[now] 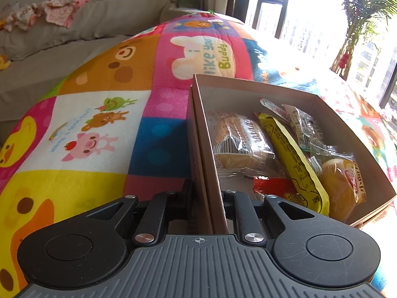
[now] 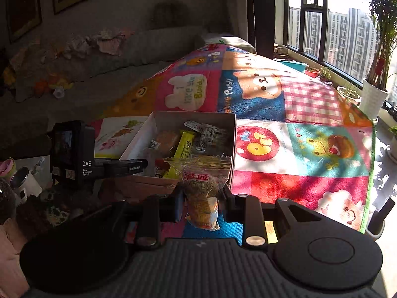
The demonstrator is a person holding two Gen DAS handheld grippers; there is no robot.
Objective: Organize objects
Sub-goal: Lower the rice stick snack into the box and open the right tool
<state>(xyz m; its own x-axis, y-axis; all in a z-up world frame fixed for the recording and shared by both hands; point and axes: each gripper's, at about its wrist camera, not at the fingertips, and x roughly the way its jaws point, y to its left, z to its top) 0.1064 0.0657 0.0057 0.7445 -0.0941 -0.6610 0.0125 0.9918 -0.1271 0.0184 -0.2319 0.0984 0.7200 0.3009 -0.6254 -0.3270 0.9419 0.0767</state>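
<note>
One "GenRoboAI" label (image 2: 134, 168) (left tongs (image 2: 129, 165))

The red packet (image 1: 270, 183) lies mostly buried under other snacks, and print on the yellow wrapper (image 1: 292, 159) is unreadable.

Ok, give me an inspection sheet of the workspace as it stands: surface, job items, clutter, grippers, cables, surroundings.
Surface: patchwork cartoon blanket, sunlit on the window side.
Job's things: cardboard box holding wrapped snacks, among them a yellow bar and a wrapped bun; one clear snack packet outside the box.
Clutter: a metal cup at the left edge of the right wrist view.
Grippers: left hand-held gripper shut on the box's near side wall; right hand-held gripper shut on the snack packet.
Cables: nothing seen.
Surroundings: grey sofa with bundled clothes, window, potted plant.
</note>
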